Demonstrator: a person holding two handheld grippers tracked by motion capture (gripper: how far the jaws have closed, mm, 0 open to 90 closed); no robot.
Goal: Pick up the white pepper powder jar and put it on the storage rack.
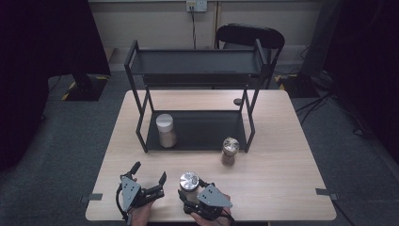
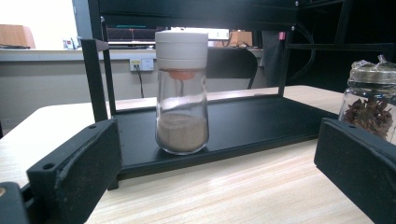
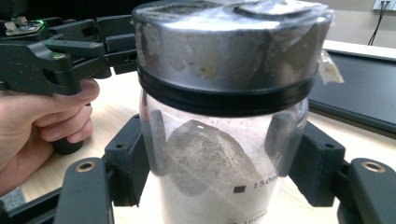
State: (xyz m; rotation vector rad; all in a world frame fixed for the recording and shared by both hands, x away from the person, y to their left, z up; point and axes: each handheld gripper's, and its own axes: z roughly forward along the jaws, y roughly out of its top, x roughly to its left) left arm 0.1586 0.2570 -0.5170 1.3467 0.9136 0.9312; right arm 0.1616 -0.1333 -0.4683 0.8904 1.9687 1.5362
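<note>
My right gripper (image 1: 192, 194) is shut on a glass jar with a silver lid (image 1: 189, 180) near the table's front edge. In the right gripper view the two jaws press the jar (image 3: 224, 56) from both sides, and grey-brown powder shows through the glass. My left gripper (image 1: 149, 172) stands open just left of it, with nothing between its fingers. In the left gripper view it faces a white-capped jar of powder (image 2: 181, 93), upright on the lower shelf (image 2: 261, 121) of a black rack. A jar of star anise (image 1: 230, 151) stands on the table by the rack's front right leg.
The black two-tier rack (image 1: 197, 66) takes up the middle and back of the wooden table (image 1: 282, 179), with the white-capped jar (image 1: 165, 130) at the left of its lower shelf. A small dark disc (image 1: 237, 101) lies behind the rack. A chair (image 1: 249, 35) stands beyond the table.
</note>
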